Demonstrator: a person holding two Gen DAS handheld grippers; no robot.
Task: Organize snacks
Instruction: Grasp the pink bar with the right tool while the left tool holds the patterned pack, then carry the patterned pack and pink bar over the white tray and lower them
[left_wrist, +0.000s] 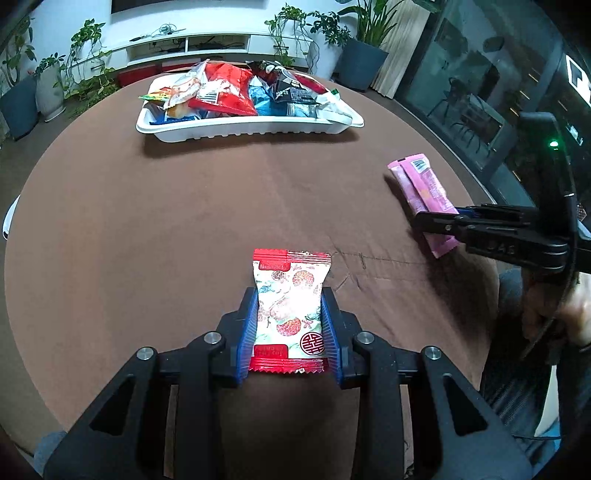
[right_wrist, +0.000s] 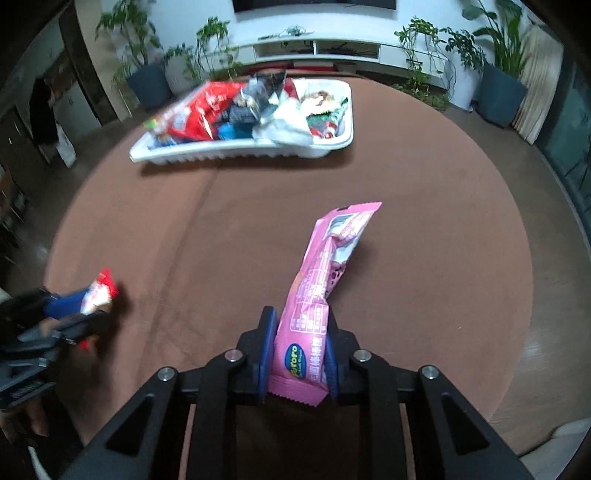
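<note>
Snacks lie in three places on the round brown table (left_wrist: 184, 206). Most are heaped in a white tray (left_wrist: 243, 130) near the table's far edge: a red bag (left_wrist: 225, 90), a dark packet (left_wrist: 291, 88), blue and white wrappers, all piled loosely and overlapping, some poking over the tray's rim.

Near the table's near edge, the left gripper (left_wrist: 290, 325) is clamped on a white snack packet (left_wrist: 290, 306) with red crimped ends and a fruit print. Its blue pads (left_wrist: 248, 332) press the packet's two long sides, and the far red end sticks out past the fingertips. In the right wrist view the same packet shows only as a blurred red and white tip at the left edge of the picture.

Toward the table's right edge, the right gripper (right_wrist: 300, 354) is closed on a long pink snack bar (right_wrist: 317, 291). The pads squeeze its near end, by a blue and yellow logo, and the wrapper buckles between them. The rest of the bar stretches away toward the tray, its far crimped end near the cloth; whether it touches the cloth I cannot tell. The two held snacks are well apart, and both are well short of the tray. A hand (left_wrist: 554, 314) grips the right gripper's handle at the right edge of the left wrist view.
</note>
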